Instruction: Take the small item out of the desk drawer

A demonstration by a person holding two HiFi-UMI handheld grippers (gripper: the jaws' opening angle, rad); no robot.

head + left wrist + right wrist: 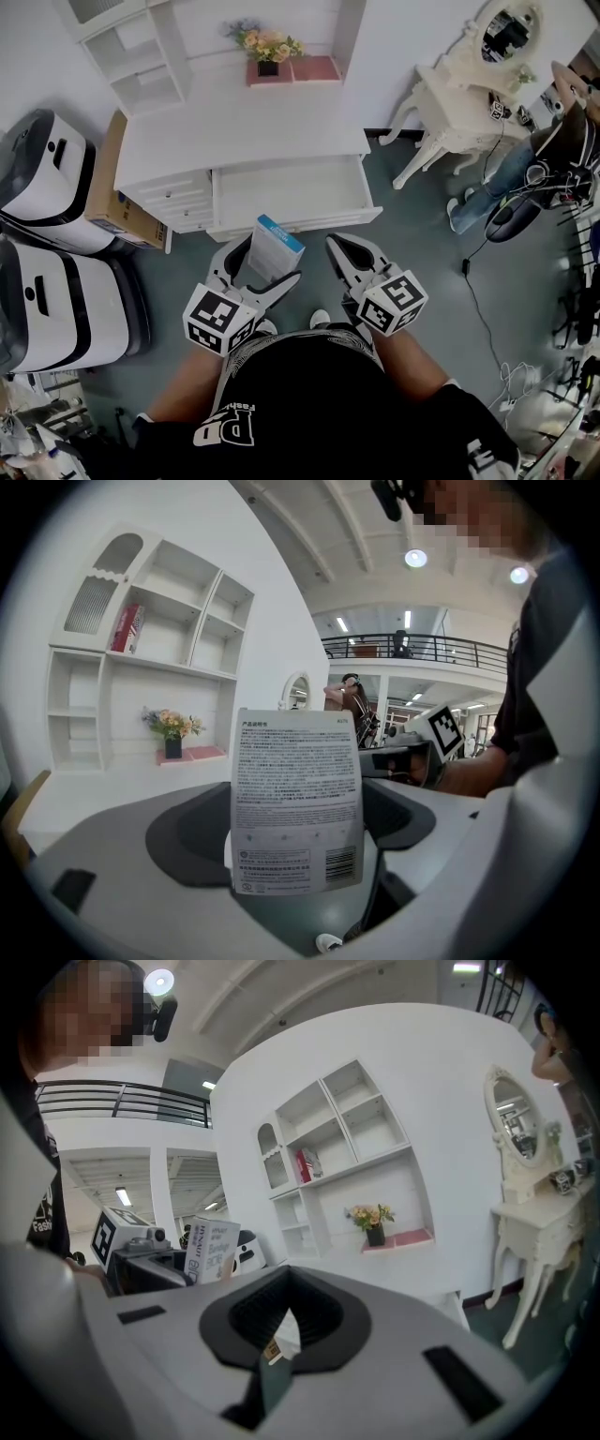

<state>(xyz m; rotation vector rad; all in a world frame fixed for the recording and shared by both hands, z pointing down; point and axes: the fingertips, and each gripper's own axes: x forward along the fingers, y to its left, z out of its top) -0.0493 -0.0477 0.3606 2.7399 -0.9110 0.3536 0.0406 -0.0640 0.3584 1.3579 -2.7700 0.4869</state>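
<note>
Between the left gripper's (255,272) jaws, closed on its lower end, the small box (275,246) is held above and clear of the open drawer (286,192). Its long axis is pointed upward, out past the jaw tips. It is judged light, stiff but crushable card, best gripped across the flat faces. The right gripper's (345,248) jaws are closed on nothing.

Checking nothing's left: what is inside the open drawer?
The drawer shows only a bare white bottom. Its back part lies hidden under the desktop. The box is out of it, clamped in the left gripper.
</note>
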